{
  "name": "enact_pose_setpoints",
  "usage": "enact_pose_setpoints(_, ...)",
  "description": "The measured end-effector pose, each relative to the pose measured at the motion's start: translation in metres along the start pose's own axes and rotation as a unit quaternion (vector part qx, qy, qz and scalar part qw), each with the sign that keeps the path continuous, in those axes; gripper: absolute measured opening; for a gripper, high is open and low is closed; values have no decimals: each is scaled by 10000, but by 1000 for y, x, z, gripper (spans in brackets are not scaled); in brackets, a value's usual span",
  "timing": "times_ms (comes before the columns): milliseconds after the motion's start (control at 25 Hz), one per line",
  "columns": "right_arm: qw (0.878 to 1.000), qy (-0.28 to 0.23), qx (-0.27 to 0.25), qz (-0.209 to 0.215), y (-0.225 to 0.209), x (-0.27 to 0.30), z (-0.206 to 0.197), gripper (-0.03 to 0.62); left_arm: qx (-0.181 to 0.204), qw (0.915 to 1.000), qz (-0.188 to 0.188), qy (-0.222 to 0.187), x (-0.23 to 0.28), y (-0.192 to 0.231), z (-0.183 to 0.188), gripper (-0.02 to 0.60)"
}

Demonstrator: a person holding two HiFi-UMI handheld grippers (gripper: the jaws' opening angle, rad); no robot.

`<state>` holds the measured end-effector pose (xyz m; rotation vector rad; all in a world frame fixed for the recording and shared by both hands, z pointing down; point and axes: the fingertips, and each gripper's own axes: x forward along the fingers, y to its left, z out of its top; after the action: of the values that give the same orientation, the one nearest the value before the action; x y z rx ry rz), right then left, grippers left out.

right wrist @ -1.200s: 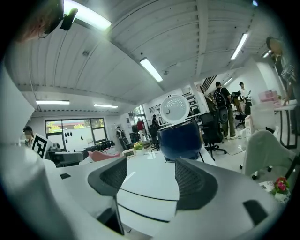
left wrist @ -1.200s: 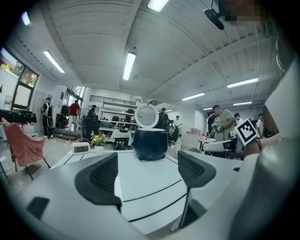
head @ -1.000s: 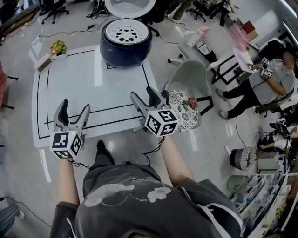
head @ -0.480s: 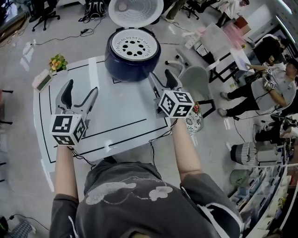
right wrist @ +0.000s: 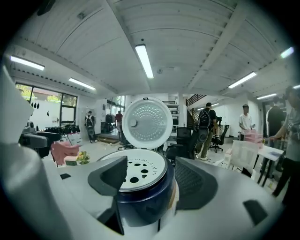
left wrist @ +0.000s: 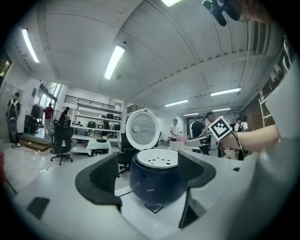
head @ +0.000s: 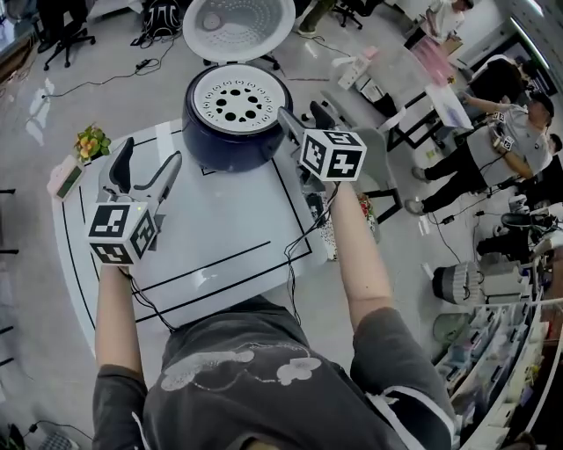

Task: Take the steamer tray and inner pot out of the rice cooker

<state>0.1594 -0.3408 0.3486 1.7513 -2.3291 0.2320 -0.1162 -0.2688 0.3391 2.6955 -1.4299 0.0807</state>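
Observation:
A dark blue rice cooker stands at the far edge of the white table, its round lid swung up and open. A white steamer tray with round holes sits in its top; the inner pot is hidden beneath. My right gripper is open, close to the cooker's right side at rim height. My left gripper is open over the table, left of and short of the cooker. In the left gripper view the cooker shows between the jaws; in the right gripper view the tray fills the gap.
A small flower pot and a card stand sit at the table's far left corner. A chair with a floral cushion is by the table's right edge. Several people stand among desks at the right.
Both grippers have travelled forward across the table towards the cooker. The right one has gone from the near edge up to the cooker's right side. Both stay open.

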Motion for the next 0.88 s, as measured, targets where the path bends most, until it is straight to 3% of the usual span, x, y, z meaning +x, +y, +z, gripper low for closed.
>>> enact_pose_setpoints(360,9912,1012,-693,491,-39,91,-13,310,-56,9982,533,284,48,-6,-7,391)
enact_pose_setpoints(520,9840,1273,-951,804,-40,118,-18,310,-273,9966,701,347,61,-8,-9,391)
enact_pose_setpoints(640,9728,1583,-1372,992,-38,133,-22,310,-254,9954,813,437,70,-6,-11,391)
enact_pose_setpoints(760,9538,2028,-1946,1061,-38,144,-37,308,-217,9943,897,530,72,-8,-16,391)
enact_pose_setpoints(880,9449,2274,-2109,1046,-41,153,-44,304,-205,9931,989,589,74,-6,-19,391)
